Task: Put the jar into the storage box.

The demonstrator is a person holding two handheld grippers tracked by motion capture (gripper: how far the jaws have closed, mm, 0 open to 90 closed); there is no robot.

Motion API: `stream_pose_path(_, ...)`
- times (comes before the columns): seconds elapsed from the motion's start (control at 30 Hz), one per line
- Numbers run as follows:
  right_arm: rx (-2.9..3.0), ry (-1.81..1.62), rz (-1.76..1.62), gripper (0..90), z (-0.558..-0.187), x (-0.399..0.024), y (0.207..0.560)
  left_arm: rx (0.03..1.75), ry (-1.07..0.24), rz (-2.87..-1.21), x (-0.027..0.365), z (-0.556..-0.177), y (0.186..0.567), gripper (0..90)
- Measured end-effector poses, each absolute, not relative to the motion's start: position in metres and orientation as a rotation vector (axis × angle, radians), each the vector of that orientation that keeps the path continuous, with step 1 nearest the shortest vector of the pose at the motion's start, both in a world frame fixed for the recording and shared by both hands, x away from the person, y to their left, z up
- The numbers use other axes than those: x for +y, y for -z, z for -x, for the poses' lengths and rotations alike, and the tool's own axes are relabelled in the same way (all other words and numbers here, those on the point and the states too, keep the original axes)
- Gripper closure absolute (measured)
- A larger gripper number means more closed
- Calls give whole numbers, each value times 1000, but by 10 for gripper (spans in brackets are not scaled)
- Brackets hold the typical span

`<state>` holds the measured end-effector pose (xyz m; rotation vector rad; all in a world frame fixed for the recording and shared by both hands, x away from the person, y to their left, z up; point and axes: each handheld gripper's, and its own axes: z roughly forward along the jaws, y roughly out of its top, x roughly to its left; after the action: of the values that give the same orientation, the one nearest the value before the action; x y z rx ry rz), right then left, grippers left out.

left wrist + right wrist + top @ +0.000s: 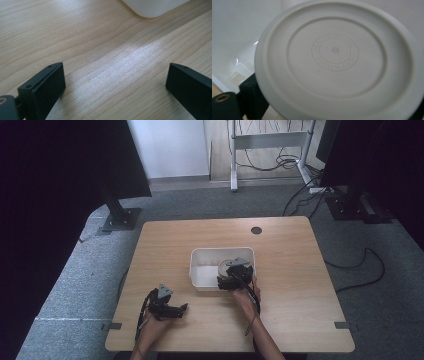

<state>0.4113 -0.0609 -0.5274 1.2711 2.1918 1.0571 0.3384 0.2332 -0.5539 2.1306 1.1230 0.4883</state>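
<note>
Left gripper [183, 308]: jaws spread wide, nothing between them, hovering low over bare table [290, 320] near the front-left edge. Left gripper view shows flat matte black fingers [42, 87] with wood grain in the gap [116, 85], and a rounded white corner of the tub [152, 7] further ahead.

Right gripper [231, 279]: sits at the tub's [200, 255] front wall, right half, jaws closed on a round lid [226, 266]. In the right gripper view the lid [337, 57] is held at its rim, face tilted toward the camera; one black finger [252, 95] shows at its lower-left edge, the other is mostly hidden.

Lid: off-white moulded plastic, smooth matte, concentric raised rings, ring of embossed lettering around a centre dot.

Tub: white plastic, rectangular, rounded corners, glossy inside, mid-table.

Table: light wood laminate, with a round dark cable hole [256, 230] near the far edge.
</note>
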Motion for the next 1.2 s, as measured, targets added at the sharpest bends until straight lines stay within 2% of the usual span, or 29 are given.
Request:
stream_pose_path(0.8,2173,-1015,-1289,46,-400,-60,510,1122,-489,-2132,233,-338,554,24)
stream_pose_path(1.2,2182,-1070,-1263,46,-393,-74,504,1122,-489,-2131,233,-338,554,23)
